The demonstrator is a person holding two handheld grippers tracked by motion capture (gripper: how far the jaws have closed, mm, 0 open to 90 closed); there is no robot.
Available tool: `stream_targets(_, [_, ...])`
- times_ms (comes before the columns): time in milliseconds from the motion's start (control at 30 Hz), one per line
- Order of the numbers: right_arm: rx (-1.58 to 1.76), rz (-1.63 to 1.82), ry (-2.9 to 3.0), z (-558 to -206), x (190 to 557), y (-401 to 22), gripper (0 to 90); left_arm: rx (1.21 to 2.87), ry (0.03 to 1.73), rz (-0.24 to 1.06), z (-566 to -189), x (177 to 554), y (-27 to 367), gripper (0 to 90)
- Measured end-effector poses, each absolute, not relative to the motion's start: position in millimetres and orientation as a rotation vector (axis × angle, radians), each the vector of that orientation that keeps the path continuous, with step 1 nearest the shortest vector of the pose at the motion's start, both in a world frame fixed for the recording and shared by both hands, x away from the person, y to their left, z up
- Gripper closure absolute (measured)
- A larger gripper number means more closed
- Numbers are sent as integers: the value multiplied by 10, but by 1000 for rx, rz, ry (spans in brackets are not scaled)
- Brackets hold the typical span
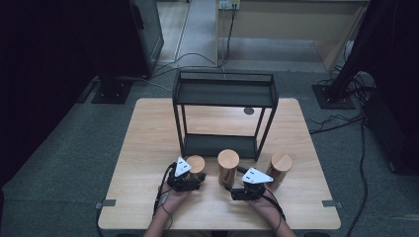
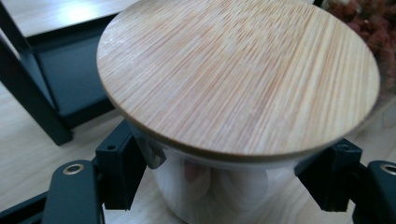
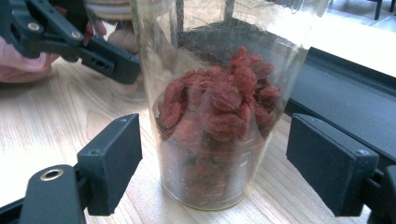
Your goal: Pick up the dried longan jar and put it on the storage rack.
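Though glass-walled, round bamboo-lidded jar point(image 2: 238, 79)

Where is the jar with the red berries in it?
The jar with red berries stands on the table, middle of three jars, between the right gripper's open jaws, in front of the black shelf.

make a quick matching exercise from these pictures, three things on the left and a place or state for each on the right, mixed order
1. left jar
2. middle jar
3. black rack

a. stands at the back of the table, shelves bare
b. holds red dried fruit, between open jaws of the right gripper
c. clamped under its wooden lid by the left gripper

Pairs: 1-c, 2-b, 3-a
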State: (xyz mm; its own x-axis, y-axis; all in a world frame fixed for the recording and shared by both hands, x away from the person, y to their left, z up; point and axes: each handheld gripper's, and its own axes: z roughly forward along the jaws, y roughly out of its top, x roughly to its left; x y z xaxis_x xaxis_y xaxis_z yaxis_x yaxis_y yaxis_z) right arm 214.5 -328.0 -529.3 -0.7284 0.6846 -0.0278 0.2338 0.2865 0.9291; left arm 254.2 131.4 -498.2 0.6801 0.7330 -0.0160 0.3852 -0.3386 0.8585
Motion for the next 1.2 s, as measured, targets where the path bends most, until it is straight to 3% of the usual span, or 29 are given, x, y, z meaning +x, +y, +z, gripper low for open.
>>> stream_targets(1200, [817, 1424, 2148, -5281, 2153, -3270, 181, 1922, 919, 547, -4864, 2780, 1134, 254])
